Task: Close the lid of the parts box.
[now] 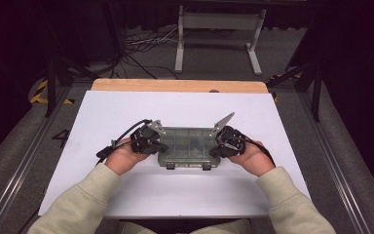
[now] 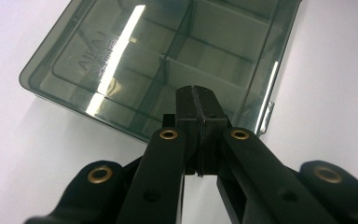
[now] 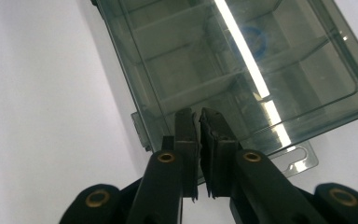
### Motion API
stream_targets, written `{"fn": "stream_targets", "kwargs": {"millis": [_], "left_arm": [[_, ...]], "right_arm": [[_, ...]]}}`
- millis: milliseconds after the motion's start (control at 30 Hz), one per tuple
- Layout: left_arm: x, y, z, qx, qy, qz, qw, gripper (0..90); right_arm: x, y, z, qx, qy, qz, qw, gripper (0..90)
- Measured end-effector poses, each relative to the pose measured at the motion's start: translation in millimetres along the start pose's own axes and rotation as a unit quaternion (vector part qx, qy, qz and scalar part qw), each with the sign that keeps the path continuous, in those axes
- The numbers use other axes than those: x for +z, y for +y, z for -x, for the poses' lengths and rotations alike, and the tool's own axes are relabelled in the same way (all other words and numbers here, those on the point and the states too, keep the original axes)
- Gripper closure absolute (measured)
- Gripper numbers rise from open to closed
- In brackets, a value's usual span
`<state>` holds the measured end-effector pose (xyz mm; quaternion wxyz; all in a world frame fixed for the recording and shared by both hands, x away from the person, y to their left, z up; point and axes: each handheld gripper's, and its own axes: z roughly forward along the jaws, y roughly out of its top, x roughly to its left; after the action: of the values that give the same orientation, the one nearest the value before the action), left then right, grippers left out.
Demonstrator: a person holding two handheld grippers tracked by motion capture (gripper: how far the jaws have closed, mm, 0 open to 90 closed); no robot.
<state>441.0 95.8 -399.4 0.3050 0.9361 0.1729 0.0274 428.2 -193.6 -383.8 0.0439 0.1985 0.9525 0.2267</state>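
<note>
The white table surface was seen to extend across the high view, with a wooden edge exposed along its 12 o'clock side. A smoke-tinted transparent compartment box was positioned slightly toward 6 o'clock of the surface centre, lid closed, with two latches on its 6 o'clock side. The box was flanked by the left gripper at its 9 o'clock end and the right gripper at its 3 o'clock end, each held in a hand.

In the left gripper view, the jaws were pressed together over the box lid. In the right gripper view, the jaws were nearly closed, a thin gap remaining, nothing held. A small blue item, possibly a ring, was visible in one compartment.
</note>
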Motion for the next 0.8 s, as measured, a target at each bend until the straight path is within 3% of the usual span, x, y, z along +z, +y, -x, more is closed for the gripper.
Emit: {"fn": "stream_targets", "kwargs": {"millis": [133, 400, 500, 700, 800], "left_arm": [[-6.5, -1.6, 0.5, -0.009, -0.004, 0.027, 0.9996, 84.0], [-21.7, -3.7, 6.4, -0.014, 0.01, 0.066, 0.9977, 66.8], [-27.0, -5.9, 8.7, -0.018, 0.017, 0.082, 0.9963, 58.5], [-35.6, -12.7, 12.9, -0.034, 0.025, 0.117, 0.9922, 43.5], [-41.7, -18.0, 14.2, -0.041, 0.018, 0.135, 0.9898, 34.6]], "right_arm": [[-5.1, -0.7, -0.7, 0.006, -0.004, 0.022, 0.9997, 78.3], [-18.6, -1.6, -4.4, 0.011, -0.009, 0.072, 0.9973, 57.1], [-22.4, -2.9, -8.4, 0.008, -0.023, 0.085, 0.9961, 49.9], [-33.0, -8.3, -15.4, 0.006, -0.048, 0.136, 0.9895, 37.4], [-37.2, -11.0, -17.2, 0.01, -0.056, 0.158, 0.9857, 31.0]]}}
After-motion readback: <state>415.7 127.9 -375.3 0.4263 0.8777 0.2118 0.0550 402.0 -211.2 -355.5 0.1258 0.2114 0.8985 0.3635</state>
